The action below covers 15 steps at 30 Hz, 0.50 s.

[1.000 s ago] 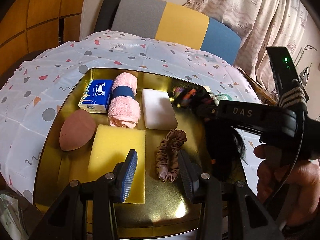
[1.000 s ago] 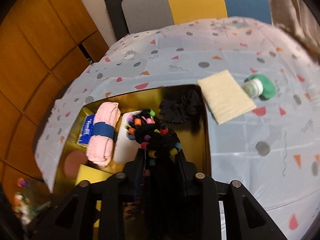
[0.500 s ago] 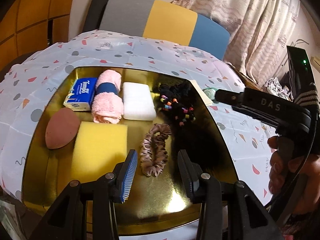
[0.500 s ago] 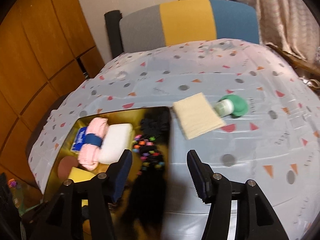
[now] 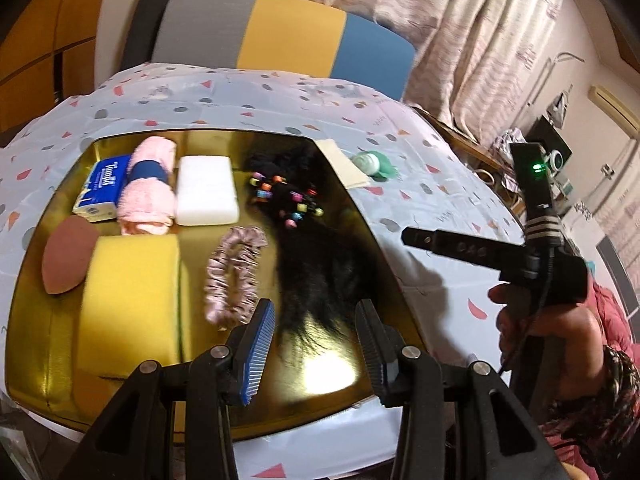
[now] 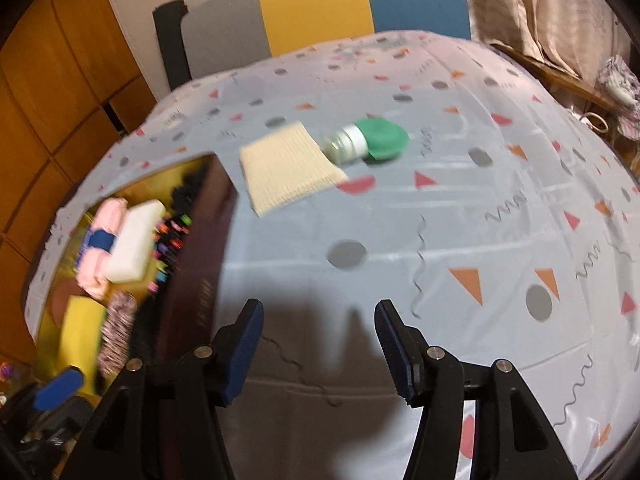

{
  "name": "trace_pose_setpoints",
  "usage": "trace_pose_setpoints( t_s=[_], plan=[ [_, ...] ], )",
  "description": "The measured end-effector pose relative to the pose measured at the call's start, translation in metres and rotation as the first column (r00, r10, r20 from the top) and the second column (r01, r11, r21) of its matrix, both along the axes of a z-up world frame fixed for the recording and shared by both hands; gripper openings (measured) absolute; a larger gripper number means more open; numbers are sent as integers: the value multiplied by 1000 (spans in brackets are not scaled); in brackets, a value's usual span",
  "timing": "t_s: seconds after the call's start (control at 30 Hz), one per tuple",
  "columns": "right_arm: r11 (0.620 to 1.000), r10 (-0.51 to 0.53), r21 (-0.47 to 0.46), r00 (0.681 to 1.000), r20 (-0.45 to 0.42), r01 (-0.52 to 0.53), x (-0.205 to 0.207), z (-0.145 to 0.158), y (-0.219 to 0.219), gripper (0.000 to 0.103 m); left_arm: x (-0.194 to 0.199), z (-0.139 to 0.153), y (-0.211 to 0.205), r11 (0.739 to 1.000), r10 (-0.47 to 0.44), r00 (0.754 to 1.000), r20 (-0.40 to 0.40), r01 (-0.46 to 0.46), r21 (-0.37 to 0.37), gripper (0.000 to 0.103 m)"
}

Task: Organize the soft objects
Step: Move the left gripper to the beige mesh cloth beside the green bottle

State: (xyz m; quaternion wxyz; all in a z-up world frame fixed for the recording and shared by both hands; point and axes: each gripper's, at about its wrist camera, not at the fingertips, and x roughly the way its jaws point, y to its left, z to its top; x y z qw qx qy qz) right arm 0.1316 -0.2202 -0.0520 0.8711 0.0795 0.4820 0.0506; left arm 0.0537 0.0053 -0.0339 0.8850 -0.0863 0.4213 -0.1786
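Note:
A gold tray [image 5: 52, 340] holds a tissue pack [image 5: 102, 190], a pink rolled towel [image 5: 147, 188], a white sponge [image 5: 206, 190], a brown puff [image 5: 66, 260], a yellow sponge [image 5: 128, 296], a pink scrunchie [image 5: 234, 276] and a black hairpiece with coloured beads [image 5: 308, 248]. My left gripper [image 5: 316, 344] hovers open over the tray's near edge, empty. My right gripper [image 6: 318, 340] is open and empty above the tablecloth right of the tray [image 6: 208, 216]. A beige cloth [image 6: 288, 168] and a green-and-white puff [image 6: 368, 142] lie on the cloth beyond it.
The table wears a white cloth with coloured shapes [image 6: 460, 240]. A grey, yellow and blue chair back [image 5: 280, 36] stands behind it, curtains [image 5: 460, 40] at the right, wood panels [image 6: 52, 100] at the left. A person's hand [image 5: 548, 320] holds the right gripper.
The right gripper let go of the black beaded hairpiece, which now lies in the tray, and swung right over the tablecloth. The left gripper shifted a little to the right.

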Motion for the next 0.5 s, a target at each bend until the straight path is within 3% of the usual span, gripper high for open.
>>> trace_pose_setpoints(
  t_s=[0.23,0.5],
  plan=[
    [998,20,-59,1000,-13,-21,-1,-14,-20,59,2,4,-21,999,-37,999,-36,36,-41,43],
    [991,82,-114,996,41,-77,26,-2,-52,67,30,25,-59,998,-51,997,-53,49,-38,45]
  ],
)
